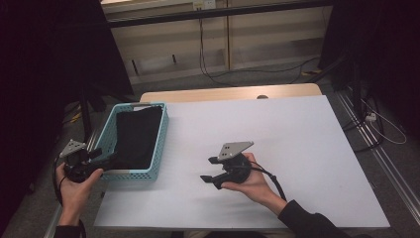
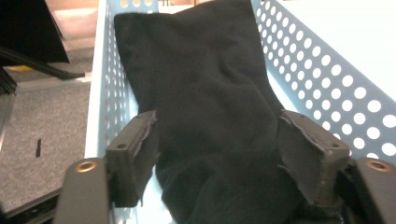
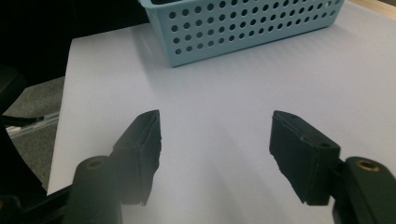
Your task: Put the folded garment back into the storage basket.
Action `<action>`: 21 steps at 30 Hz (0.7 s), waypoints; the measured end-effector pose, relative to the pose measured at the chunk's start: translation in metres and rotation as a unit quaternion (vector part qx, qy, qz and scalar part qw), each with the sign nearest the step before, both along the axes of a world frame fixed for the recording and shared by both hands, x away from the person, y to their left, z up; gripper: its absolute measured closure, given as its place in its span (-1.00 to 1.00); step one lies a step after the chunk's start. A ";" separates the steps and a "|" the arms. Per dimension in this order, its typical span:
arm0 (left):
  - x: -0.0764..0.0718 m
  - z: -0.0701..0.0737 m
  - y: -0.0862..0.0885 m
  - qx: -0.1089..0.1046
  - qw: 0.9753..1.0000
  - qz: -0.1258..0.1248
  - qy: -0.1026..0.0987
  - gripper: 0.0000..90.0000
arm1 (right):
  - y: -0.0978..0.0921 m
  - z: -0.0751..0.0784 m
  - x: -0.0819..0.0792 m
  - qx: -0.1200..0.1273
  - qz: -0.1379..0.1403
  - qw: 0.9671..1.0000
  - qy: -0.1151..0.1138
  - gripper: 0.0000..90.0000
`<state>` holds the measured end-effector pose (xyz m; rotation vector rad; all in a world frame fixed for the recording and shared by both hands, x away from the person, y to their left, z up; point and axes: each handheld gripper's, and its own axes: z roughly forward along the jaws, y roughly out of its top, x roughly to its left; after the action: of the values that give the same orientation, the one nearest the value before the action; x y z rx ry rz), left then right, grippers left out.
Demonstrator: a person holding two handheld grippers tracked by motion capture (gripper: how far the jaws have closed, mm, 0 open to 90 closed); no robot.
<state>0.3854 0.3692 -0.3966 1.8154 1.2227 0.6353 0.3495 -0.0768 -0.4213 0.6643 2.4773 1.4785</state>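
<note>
Dim room behind, pale wall panels at the back, dark cables trailing down to a grey floor (image 1: 277, 79). White worktop (image 1: 297, 148) in the middle, wooden edge showing along its far side.

Far left, at the worktop's near-left corner: left tool (image 1: 101, 161) held in a hand (image 1: 77, 191), grey three-cornered plate on top, jaws aimed into the near end of a basket. Spread wide apart in the left gripper view (image 2: 217, 158), pads either side of a dark cloth, left pad against its edge, nothing clamped between them.

Next along: one light blue perforated basket (image 1: 157, 148), standing on the left part of the worktop, long side running away from the person. Round holes in rows along its walls (image 2: 327, 88). Same basket at the top of the right gripper view (image 3: 243, 28), well beyond the jaws there.

Inside the basket: one black cloth (image 1: 136, 139), lying along the floor of it, far end leaning up over the far wall (image 2: 205, 79). Soft folds, rumpled at the near end.

Right of the basket, near the worktop's front middle: right tool (image 1: 210, 169) held in the other hand (image 1: 250, 186), dark sleeve below, cable looping off the back. Jaws parted and empty, pointed left toward the basket, well apart from it, above bare white surface (image 3: 215, 154).

No brand, label or readable writing anywhere. Count: two tools, two hands, one basket, one cloth.
</note>
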 end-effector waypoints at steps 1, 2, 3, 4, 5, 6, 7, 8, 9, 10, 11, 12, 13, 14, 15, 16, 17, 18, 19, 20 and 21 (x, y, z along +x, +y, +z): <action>0.000 0.000 -0.003 0.003 1.000 -0.001 0.001 -0.45 | -0.002 0.000 0.000 0.000 -0.004 1.000 0.000 -0.28; 0.000 0.001 -0.006 0.004 1.000 -0.002 0.001 -0.50 | -0.004 0.000 0.001 -0.001 -0.007 1.000 -0.003 -0.29; -0.001 0.001 -0.009 0.007 1.000 -0.001 -0.001 -0.54 | -0.005 0.000 0.000 0.000 -0.010 1.000 -0.002 -0.31; -0.001 0.001 -0.013 0.013 1.000 -0.001 -0.005 -0.59 | -0.007 0.000 0.001 0.001 -0.012 1.000 -0.002 -0.33; -0.002 0.001 -0.016 0.013 1.000 -0.005 -0.010 -0.64 | -0.009 0.000 0.001 0.000 -0.016 1.000 -0.003 -0.36; -0.003 0.001 -0.018 0.006 1.000 -0.010 -0.014 -0.68 | -0.010 0.000 0.001 0.000 -0.018 1.000 -0.004 -0.39; -0.003 0.001 -0.021 0.005 1.000 -0.013 -0.018 -0.70 | -0.012 0.000 0.001 0.003 -0.019 1.000 -0.003 -0.42; -0.005 0.001 -0.024 0.004 1.000 -0.011 -0.026 -0.71 | -0.013 0.000 0.001 0.006 -0.021 1.000 -0.003 -0.44; -0.006 0.000 -0.028 0.007 0.999 -0.013 -0.032 -0.75 | -0.014 0.000 0.001 0.007 -0.021 1.000 -0.005 -0.46; -0.007 -0.001 -0.031 0.006 0.999 -0.020 -0.036 -0.78 | -0.014 0.001 0.001 0.006 -0.022 1.000 -0.008 -0.49; -0.008 -0.002 -0.035 0.007 0.999 -0.023 -0.041 -0.78 | -0.014 0.001 0.000 0.005 -0.026 1.000 -0.012 -0.52; -0.010 -0.002 -0.038 0.008 0.999 -0.027 -0.045 -0.79 | -0.013 0.001 0.000 0.006 -0.027 1.000 -0.012 -0.53; -0.011 -0.002 -0.041 0.006 0.998 -0.033 -0.048 -0.81 | -0.013 0.001 0.000 0.005 -0.028 1.000 -0.012 -0.53; -0.012 -0.002 -0.044 0.009 0.998 -0.037 -0.049 -0.83 | -0.013 0.000 -0.001 0.005 -0.027 1.000 -0.011 -0.55; -0.014 -0.001 -0.047 0.013 0.998 -0.041 -0.051 -0.85 | -0.013 0.000 -0.001 0.007 -0.028 1.000 -0.009 -0.57; -0.015 -0.001 -0.050 0.015 0.997 -0.047 -0.054 -0.87 | -0.014 -0.001 -0.002 0.008 -0.032 0.999 -0.009 -0.58; -0.016 -0.001 -0.053 0.014 0.997 -0.053 -0.058 -0.87 | -0.015 -0.001 -0.003 0.008 -0.035 0.999 -0.010 -0.60; -0.018 -0.001 -0.056 0.013 0.996 -0.061 -0.064 -0.87 | -0.015 -0.001 -0.004 0.007 -0.038 0.999 -0.010 -0.62; -0.019 -0.001 -0.058 0.011 0.995 -0.066 -0.068 -0.87 | -0.016 -0.001 -0.004 0.006 -0.041 0.999 -0.011 -0.63; -0.019 -0.001 -0.061 0.014 0.995 -0.068 -0.072 -0.87 | -0.018 -0.001 -0.005 0.005 -0.046 0.999 -0.012 -0.64; -0.020 -0.001 -0.065 0.019 0.995 -0.070 -0.072 -0.87 | -0.019 -0.001 -0.005 0.006 -0.050 0.999 -0.012 -0.66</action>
<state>0.3656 0.3047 -0.3980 1.8341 0.9847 0.6998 0.3447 -0.0958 -0.4220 0.7558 2.3822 1.4580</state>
